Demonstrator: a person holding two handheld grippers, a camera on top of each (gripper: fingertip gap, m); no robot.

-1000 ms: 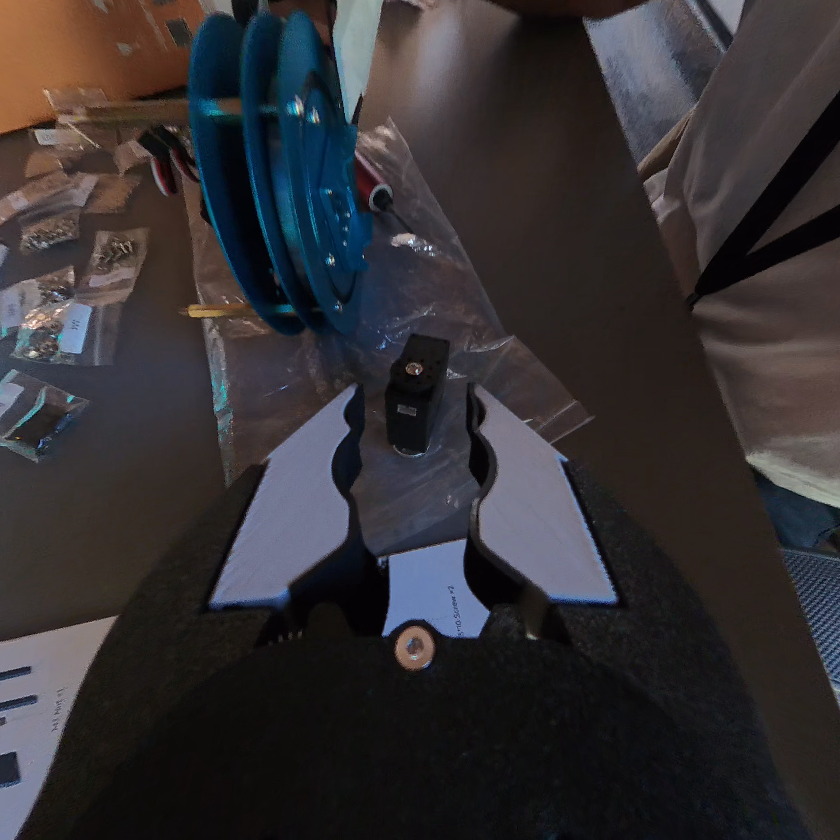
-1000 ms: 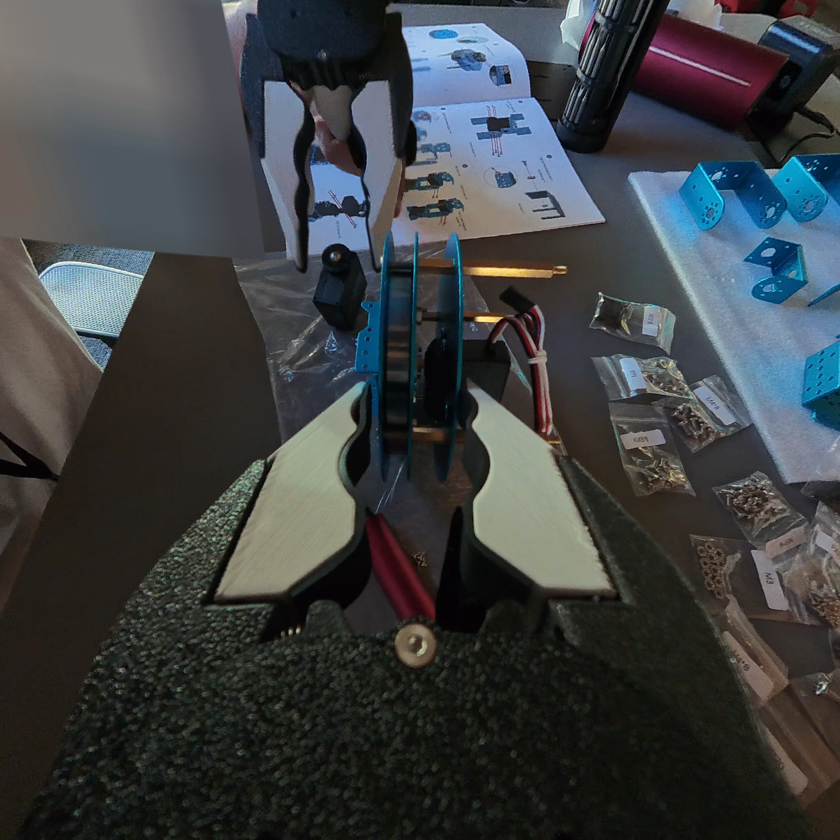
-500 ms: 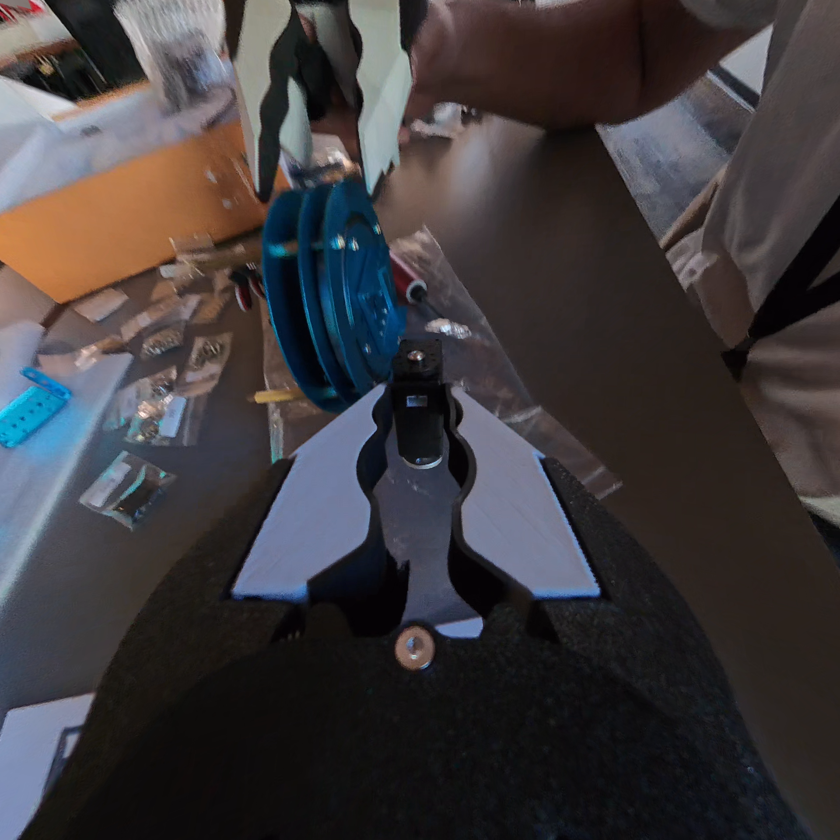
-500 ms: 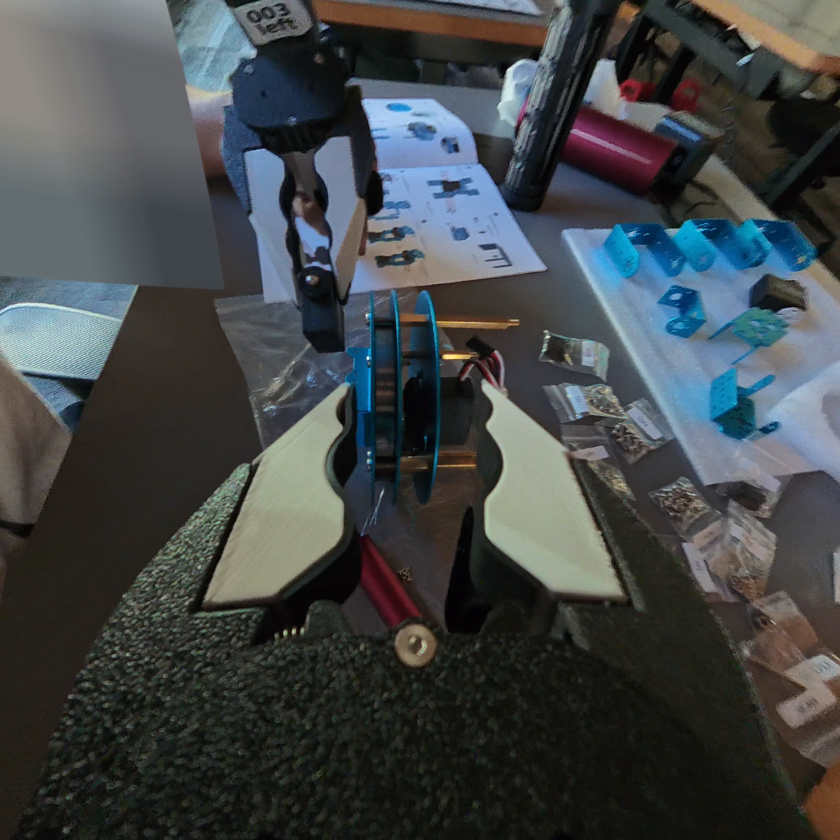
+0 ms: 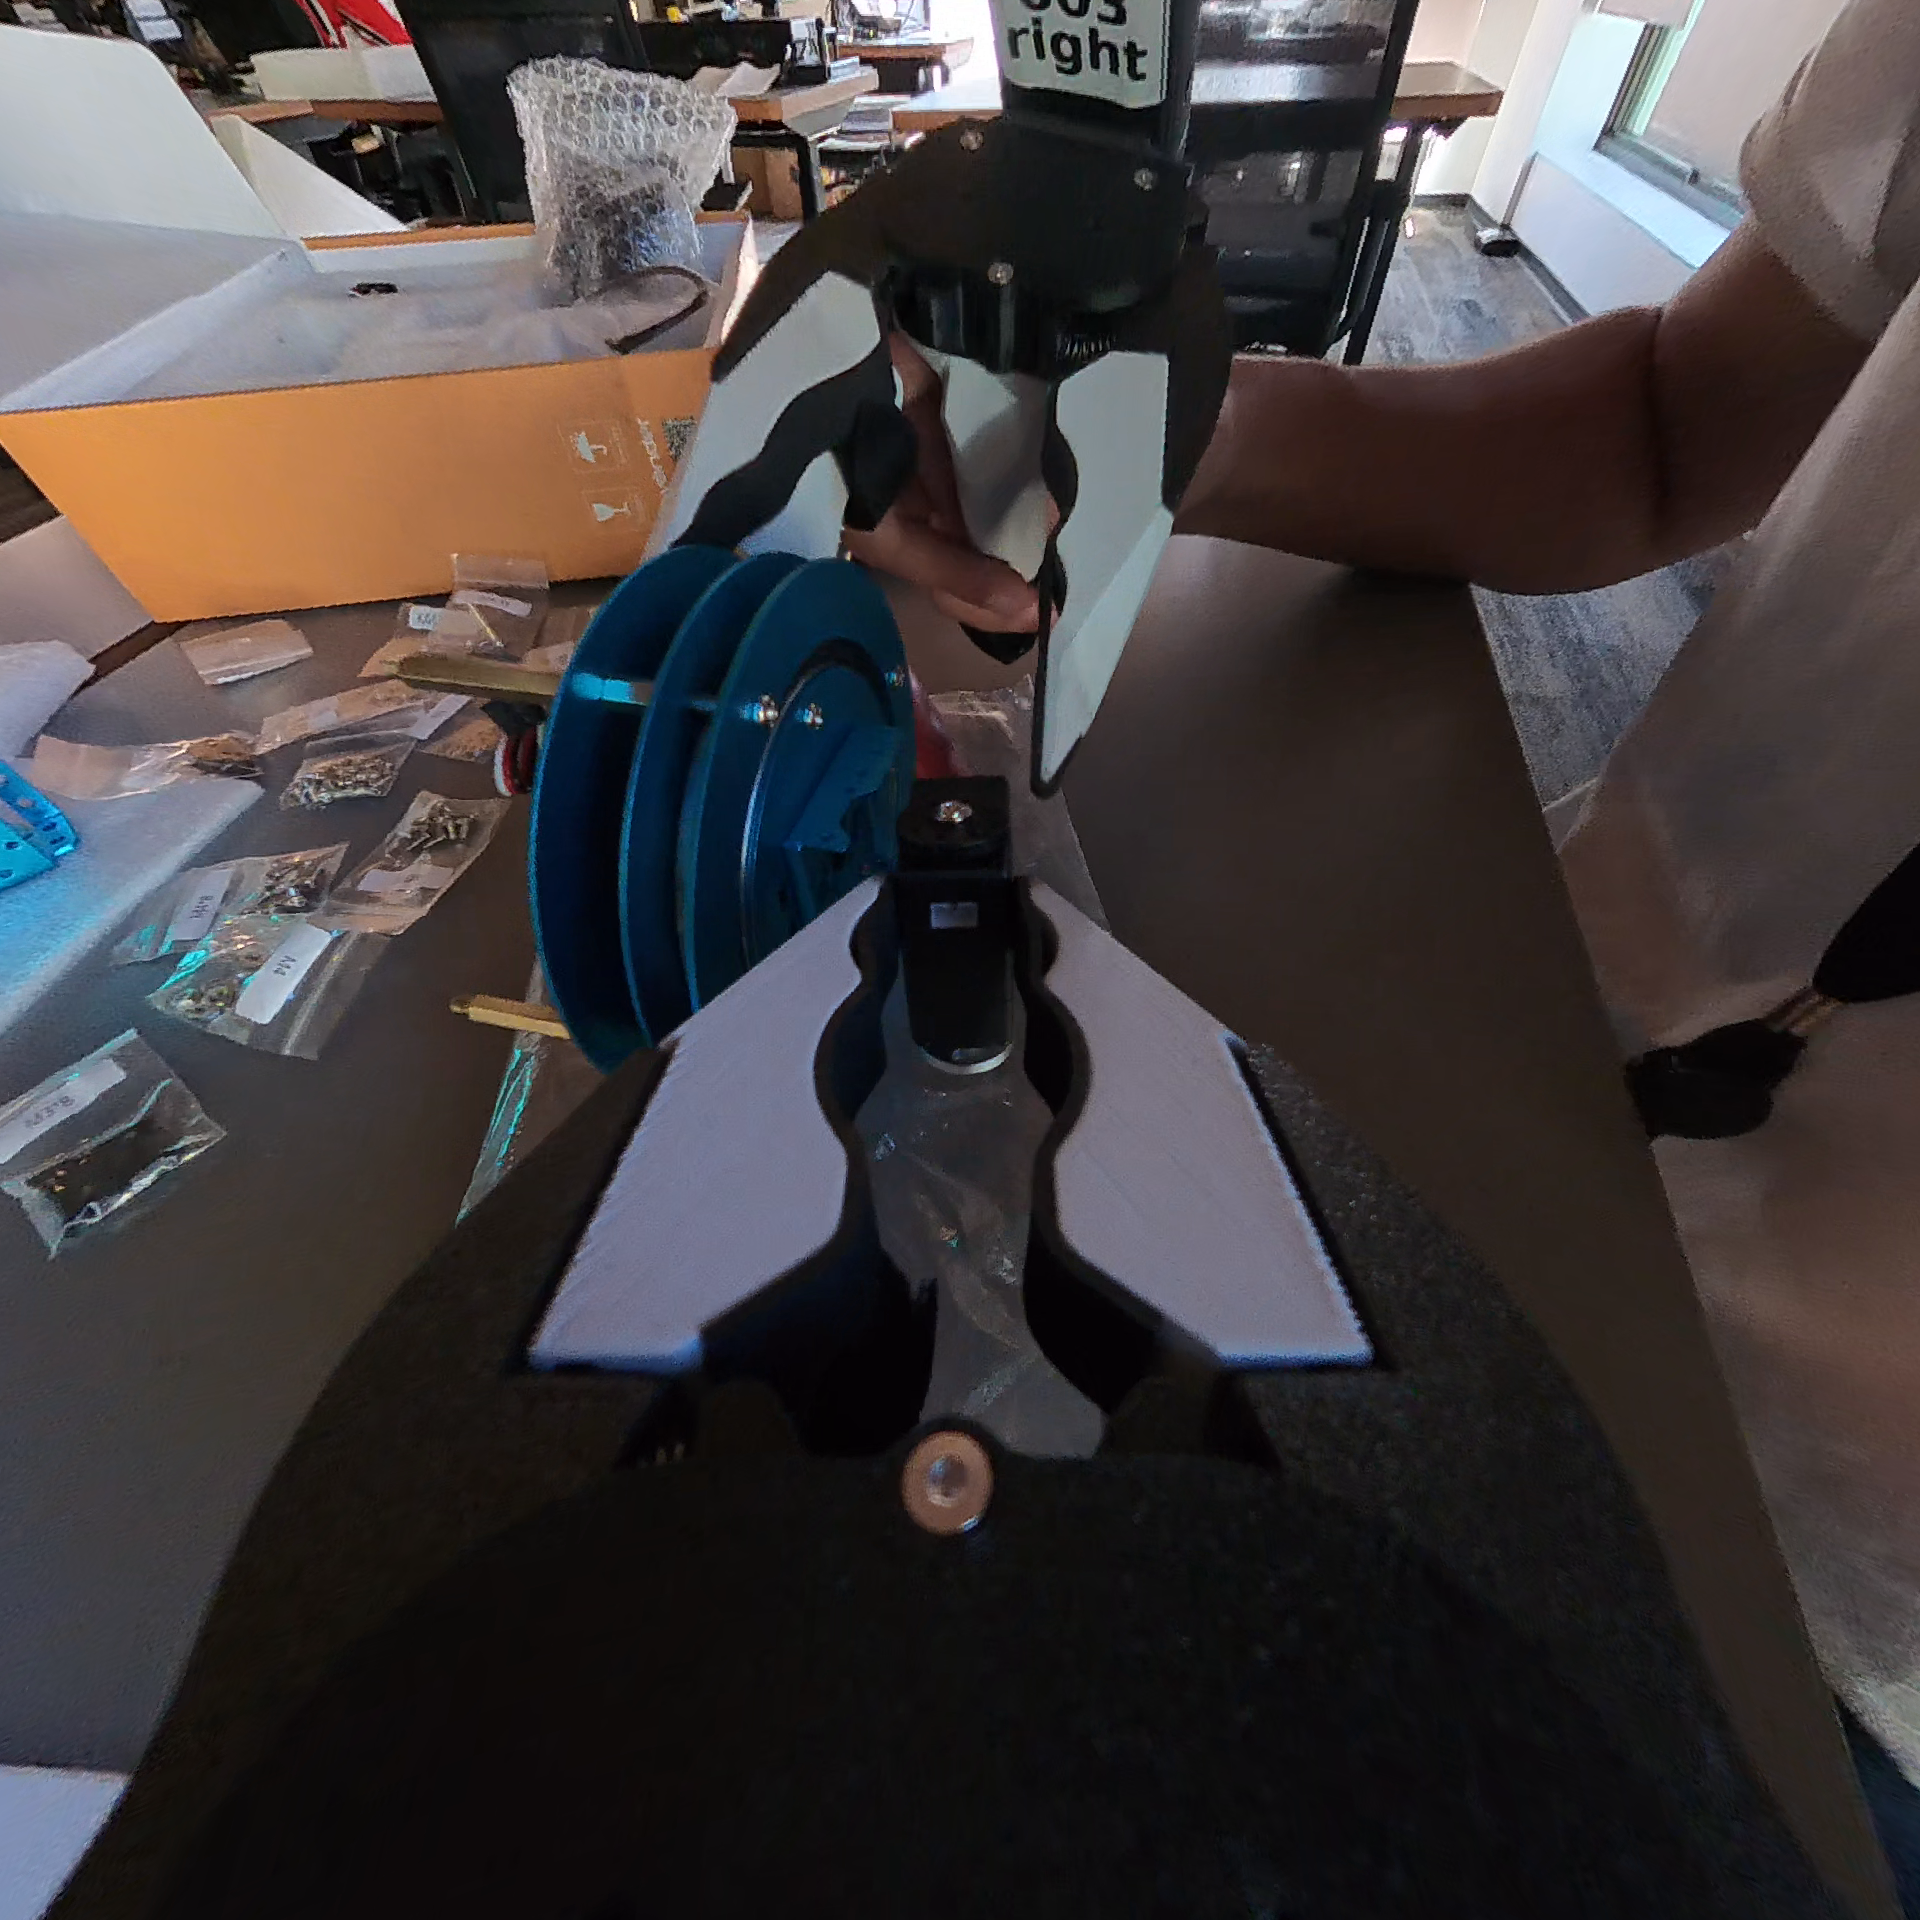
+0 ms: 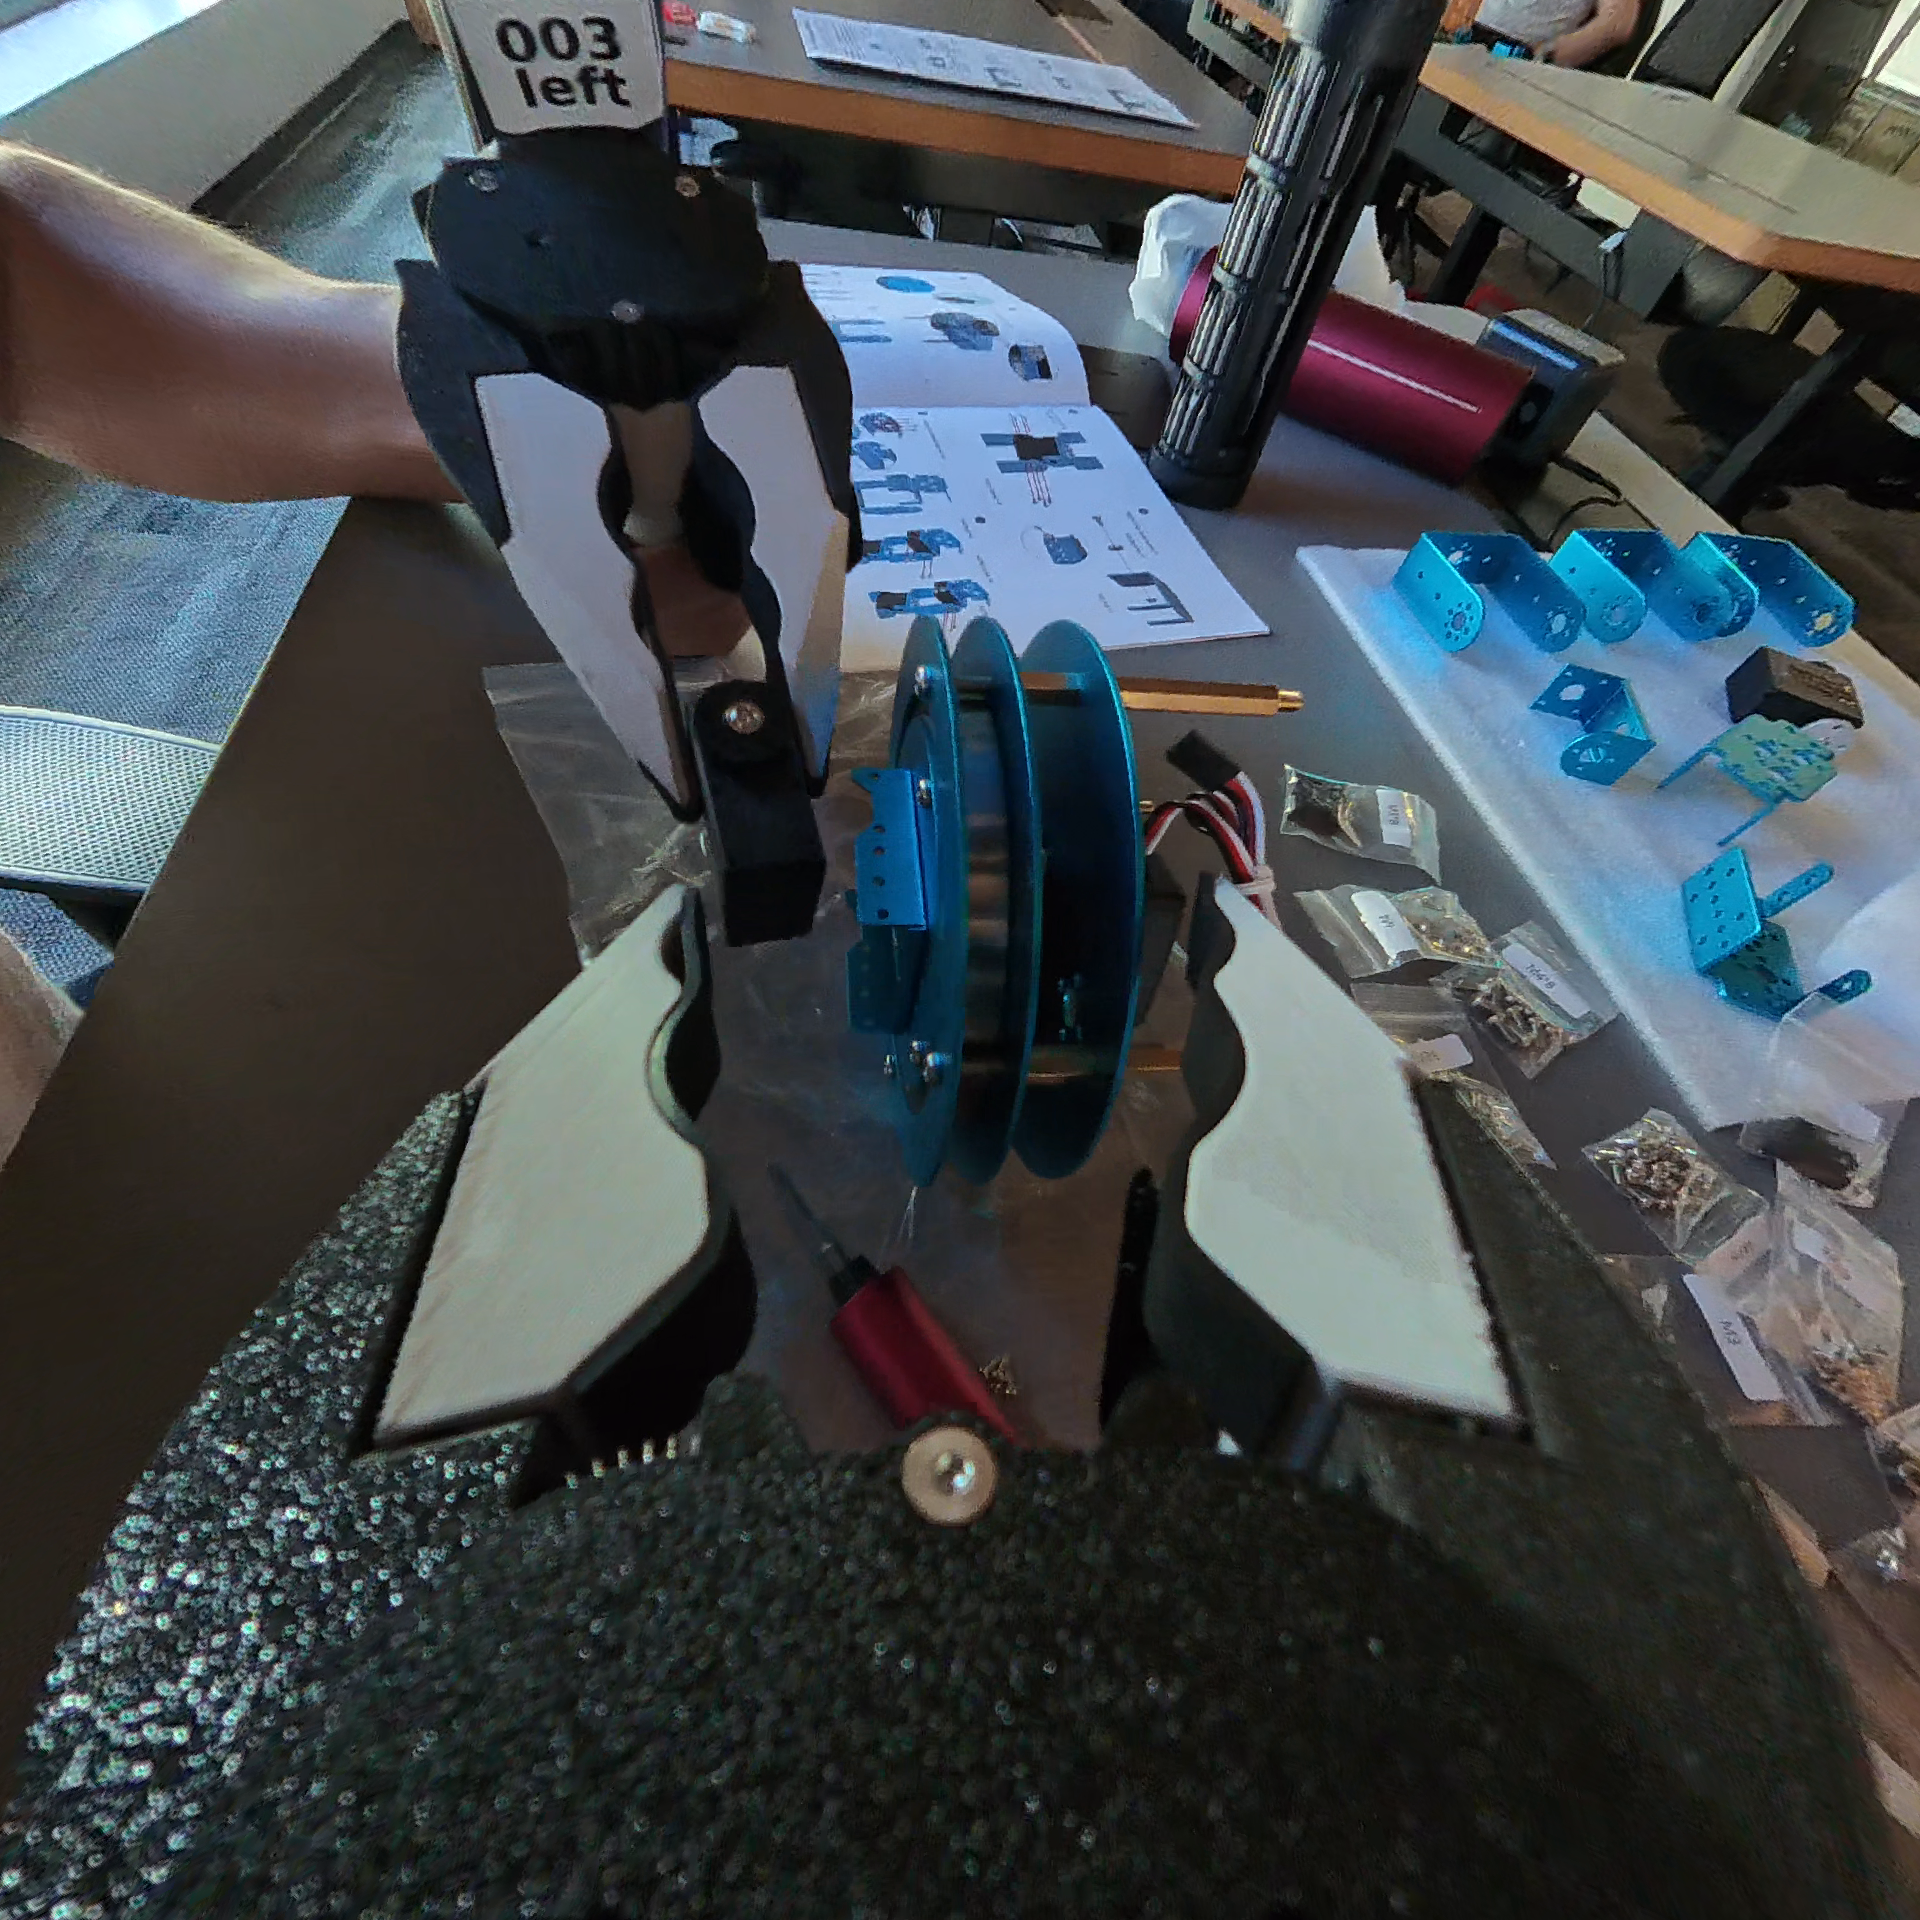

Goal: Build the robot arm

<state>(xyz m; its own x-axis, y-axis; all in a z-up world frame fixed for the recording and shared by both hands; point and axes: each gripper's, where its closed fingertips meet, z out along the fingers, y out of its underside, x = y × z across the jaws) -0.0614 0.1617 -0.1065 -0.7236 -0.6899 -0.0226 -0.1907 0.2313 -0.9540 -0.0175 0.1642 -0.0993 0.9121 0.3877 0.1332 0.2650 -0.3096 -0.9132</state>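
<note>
In the rt wrist view, at left-centre, the left hand-held gripper [image 6: 743, 779] is now clamping the black servo [image 6: 764, 831] near its top. A sec ago its fingers were standing apart on either side of the servo on the clear plastic bag [image 6: 561, 748]. They are now closed tight on it, and the servo is sitting just beside the blue disc assembly [image 6: 987, 904], w/ a small gap to the blue bracket [image 6: 888, 862] on the nearest disc. Can't tell if the servo's base is lifting clear of the bag. Its long axis is running approx top-to-bottom in the frame, tilting slightly. The screw-capped hub end is pointing up between the fingertips and the body is hanging below them. At centre, the three discs are standing on edge, their shared axis lying left-right, w/ brass standoffs sticking out toward the right. The right hand-held gripper [image 6: 948, 899], which was bracketing the discs closely, is now spreading wide and holding nothing, the discs sitting between its fingers w/o contact. A red screwdriver [image 6: 904, 1340] is lying at lower centre. Further right, hardware bags [image 6: 1455, 956] and blue brackets [image 6: 1621, 592] are resting on the surface [image 6: 312, 831].
</note>
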